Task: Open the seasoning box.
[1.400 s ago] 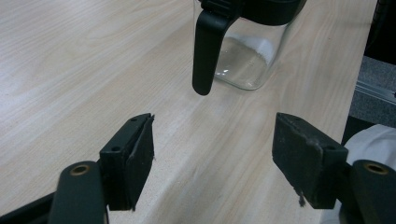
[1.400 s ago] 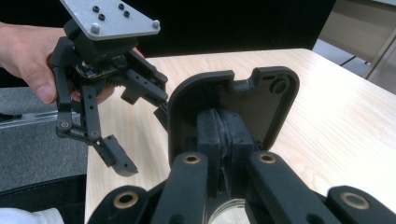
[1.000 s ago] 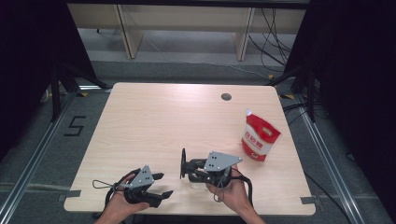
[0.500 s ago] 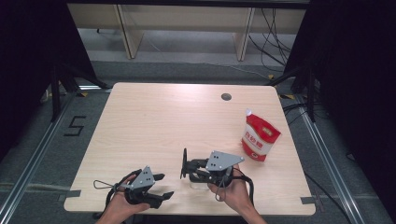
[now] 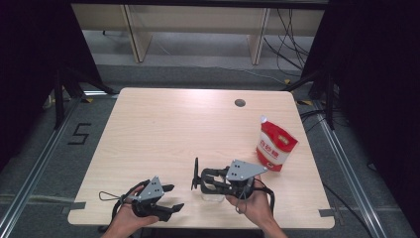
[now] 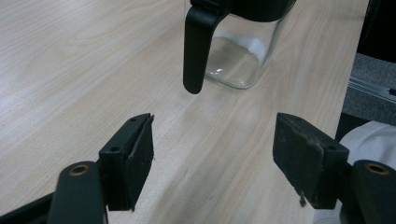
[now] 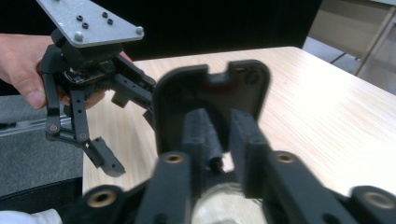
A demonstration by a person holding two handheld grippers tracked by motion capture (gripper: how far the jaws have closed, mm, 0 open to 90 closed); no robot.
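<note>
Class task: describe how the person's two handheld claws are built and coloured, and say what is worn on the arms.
Both the left claw and right claw are black linkages with flat rectangular pads, topped by grey three-cornered plates and trailing thin black cables. The forearms are bare.

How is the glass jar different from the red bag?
The glass jar is see-through, but the red and white pouch is not. The jar has a black lid flipped up, while the pouch has a small spout at its top corner. The jar sits lower, near the front edge, and the pouch is taller and stands farther right. Both stand upright on the wooden table.
</note>
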